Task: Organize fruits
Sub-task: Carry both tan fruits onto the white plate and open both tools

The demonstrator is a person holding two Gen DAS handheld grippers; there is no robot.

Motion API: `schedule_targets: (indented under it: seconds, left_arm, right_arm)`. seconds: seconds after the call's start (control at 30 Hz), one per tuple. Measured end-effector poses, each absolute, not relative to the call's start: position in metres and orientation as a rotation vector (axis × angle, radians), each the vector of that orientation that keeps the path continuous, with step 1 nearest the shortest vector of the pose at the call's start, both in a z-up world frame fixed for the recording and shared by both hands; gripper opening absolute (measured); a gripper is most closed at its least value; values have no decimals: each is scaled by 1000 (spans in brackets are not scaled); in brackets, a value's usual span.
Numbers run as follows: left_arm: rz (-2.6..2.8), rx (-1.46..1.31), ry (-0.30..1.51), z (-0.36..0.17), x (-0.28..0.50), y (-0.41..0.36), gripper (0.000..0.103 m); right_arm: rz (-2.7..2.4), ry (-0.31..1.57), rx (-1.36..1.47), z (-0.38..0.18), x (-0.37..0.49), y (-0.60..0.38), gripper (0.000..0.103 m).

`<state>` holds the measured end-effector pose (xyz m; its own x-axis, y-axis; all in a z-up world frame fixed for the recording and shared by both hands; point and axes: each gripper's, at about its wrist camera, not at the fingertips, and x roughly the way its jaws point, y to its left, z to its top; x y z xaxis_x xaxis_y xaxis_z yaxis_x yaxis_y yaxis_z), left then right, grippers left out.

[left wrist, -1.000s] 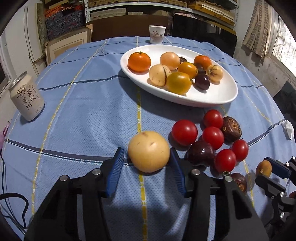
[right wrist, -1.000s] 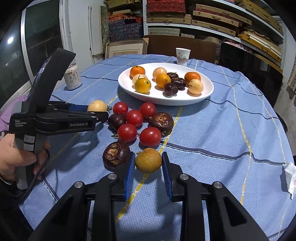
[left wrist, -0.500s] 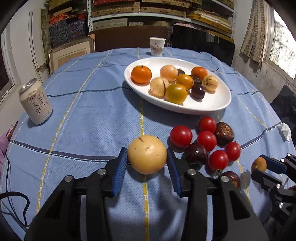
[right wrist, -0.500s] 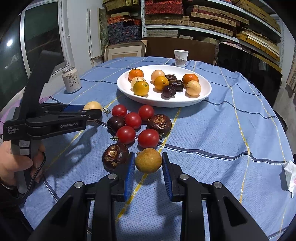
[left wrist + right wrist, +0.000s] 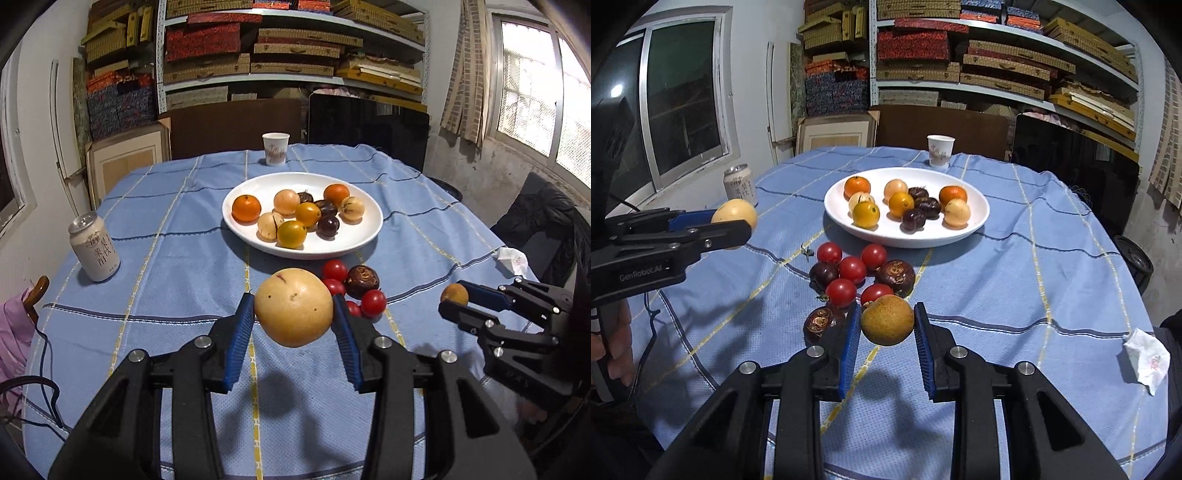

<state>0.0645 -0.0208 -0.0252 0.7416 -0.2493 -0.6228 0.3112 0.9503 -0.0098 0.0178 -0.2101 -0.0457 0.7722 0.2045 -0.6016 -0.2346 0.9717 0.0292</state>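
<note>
My left gripper is shut on a large pale yellow fruit and holds it above the blue cloth; it also shows in the right wrist view. My right gripper is shut on a small brownish-orange fruit, lifted off the table; it appears in the left wrist view. A white plate with several fruits stands at the table's middle. Loose cherry tomatoes and dark passion fruits lie in front of the plate.
A drink can stands at the left. A paper cup stands behind the plate. A crumpled tissue lies near the right edge. Shelves with boxes and a dark screen stand beyond the table.
Both grippers have risen from the table with their fruits held. The table now looks farther below in both views.
</note>
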Motion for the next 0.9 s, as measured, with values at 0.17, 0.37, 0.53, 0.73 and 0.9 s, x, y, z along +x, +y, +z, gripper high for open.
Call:
schedule_targets:
  seconds: [0.17, 0.37, 0.53, 0.73, 0.9]
  left_arm:
    - [-317, 97, 640, -13, 51, -21, 42]
    - [-329, 102, 603, 3, 37, -23, 42]
    - [-337, 101, 576, 21, 37, -23, 42]
    - [-377, 74, 585, 43, 67, -25, 42]
    - [-387, 90, 620, 46, 121, -43, 42]
  right_arm:
    - [222, 602, -35, -29, 2, -221, 29]
    - [215, 551, -24, -8, -9, -229, 29]
    - [221, 520, -12, 11, -5, -236, 29]
    - [238, 527, 13, 31, 32, -249, 29]
    - [245, 577, 26, 33, 92, -254, 29]
